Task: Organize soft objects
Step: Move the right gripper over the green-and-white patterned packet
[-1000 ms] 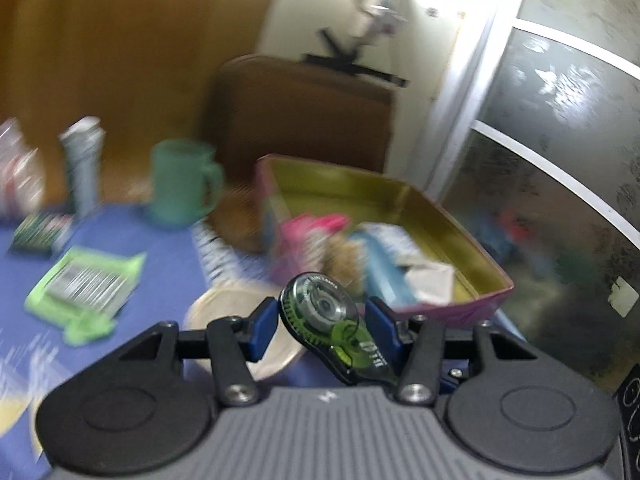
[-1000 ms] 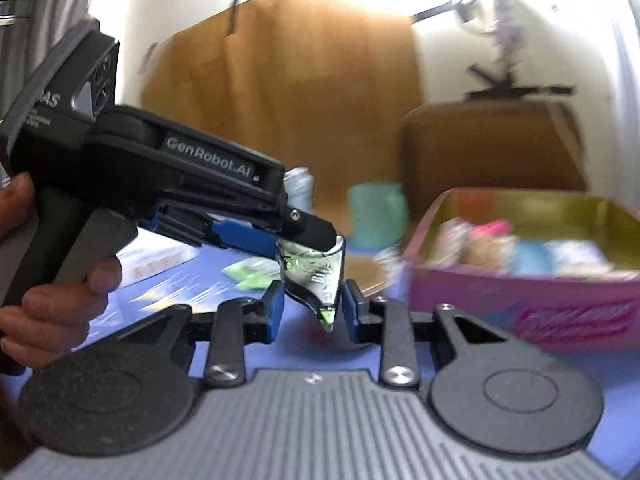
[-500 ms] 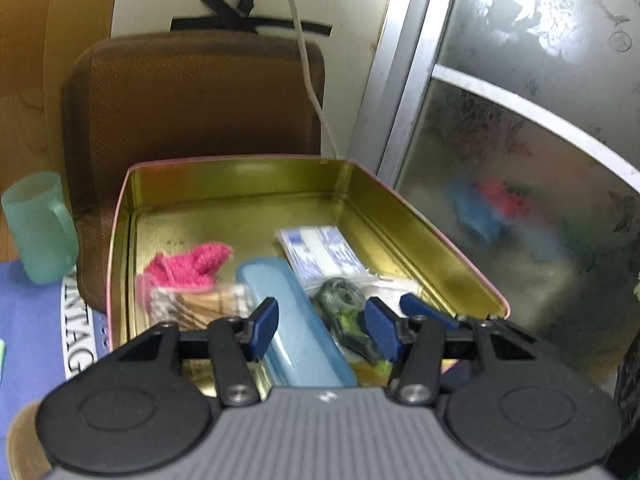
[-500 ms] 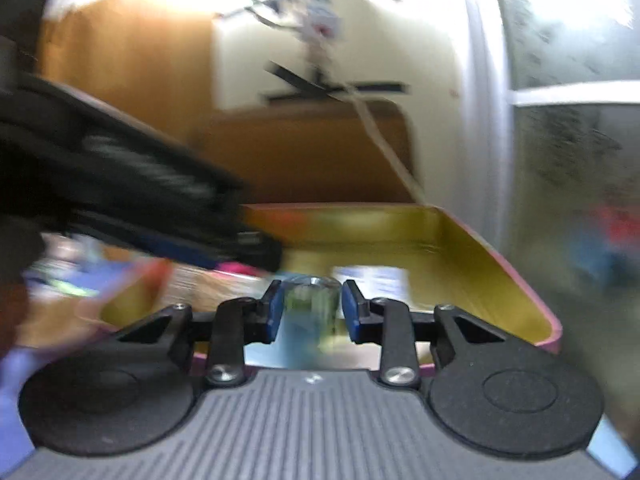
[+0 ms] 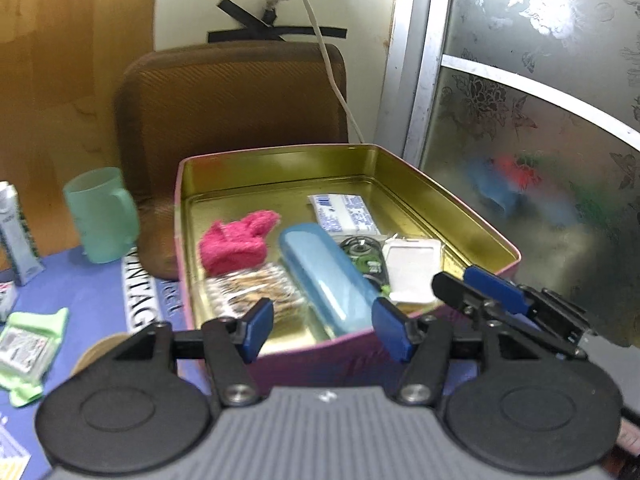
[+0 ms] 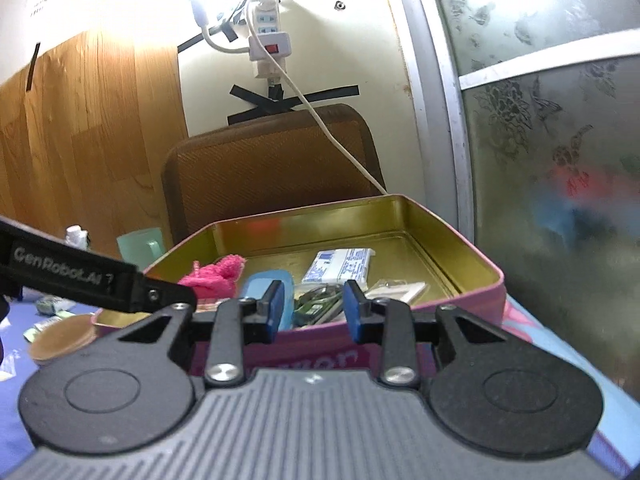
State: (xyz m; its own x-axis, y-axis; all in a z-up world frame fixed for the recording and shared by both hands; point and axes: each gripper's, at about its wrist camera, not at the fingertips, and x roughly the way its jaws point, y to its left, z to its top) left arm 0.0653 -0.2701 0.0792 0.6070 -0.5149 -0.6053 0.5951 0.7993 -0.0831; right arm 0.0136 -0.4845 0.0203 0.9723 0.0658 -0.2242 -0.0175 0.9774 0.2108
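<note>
Since a second ago we have let go of the green correction tape, which now lies in the pink tin just ahead of both tongs, between the blue case and a white packet. Our left tongs and right tongs both stand wide and empty near the tin's front wall. We judge the green packet on the bench, off to the left tongs' left, comes next.

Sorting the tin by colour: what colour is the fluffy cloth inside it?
Bright pink; the fluffy cloth shows best in the left wrist view.
</note>
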